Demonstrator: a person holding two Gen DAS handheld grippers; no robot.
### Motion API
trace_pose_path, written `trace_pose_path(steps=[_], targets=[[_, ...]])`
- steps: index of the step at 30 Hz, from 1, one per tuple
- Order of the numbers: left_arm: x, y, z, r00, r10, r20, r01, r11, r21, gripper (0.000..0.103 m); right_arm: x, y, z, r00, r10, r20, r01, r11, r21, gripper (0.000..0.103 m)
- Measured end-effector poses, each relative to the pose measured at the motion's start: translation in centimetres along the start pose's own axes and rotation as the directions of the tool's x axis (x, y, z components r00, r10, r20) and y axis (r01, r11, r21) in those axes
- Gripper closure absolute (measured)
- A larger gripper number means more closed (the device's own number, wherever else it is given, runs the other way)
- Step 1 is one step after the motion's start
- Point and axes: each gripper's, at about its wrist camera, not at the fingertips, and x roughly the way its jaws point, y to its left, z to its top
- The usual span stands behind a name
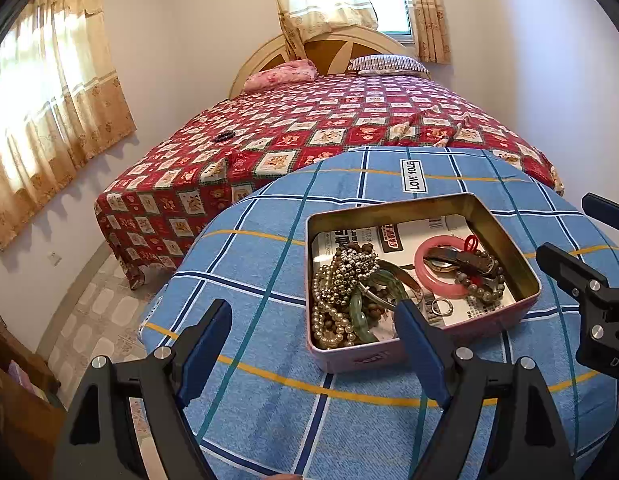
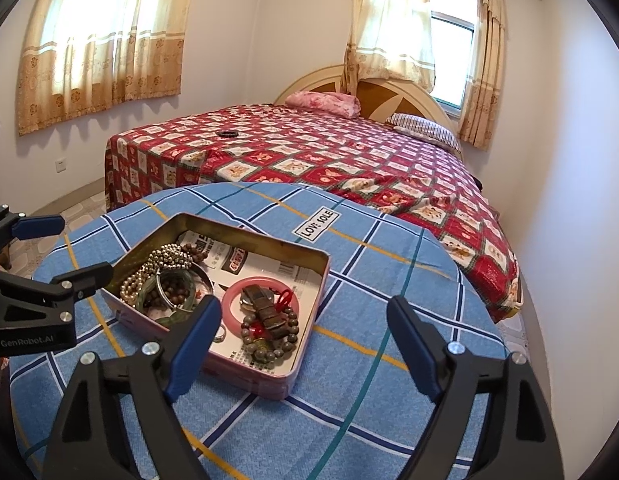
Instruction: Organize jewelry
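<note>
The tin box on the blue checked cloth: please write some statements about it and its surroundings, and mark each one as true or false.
1. The tin box has no lid on it. True.
2. The pink bangle lies on the red bedspread. False: it lies inside the box, on the printed paper.
3. The right gripper holds a bead bracelet. False: its jaws are open and empty.
4. The left gripper is open, with nothing between its fingers. True.
5. A small dark ring-shaped object lies on the red bedspread. True.
</note>
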Motion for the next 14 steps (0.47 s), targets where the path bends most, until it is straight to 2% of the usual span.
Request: trace_pose_path(steps=[14], targets=[[0.07, 0.1, -0.4, 0.999, 0.034, 0.009, -0.034, 0.999, 0.015, 0.019, 0.18, -0.74, -0.39, 1.0, -0.02, -0.008, 0.02, 1.0, 0.003, 0.016]])
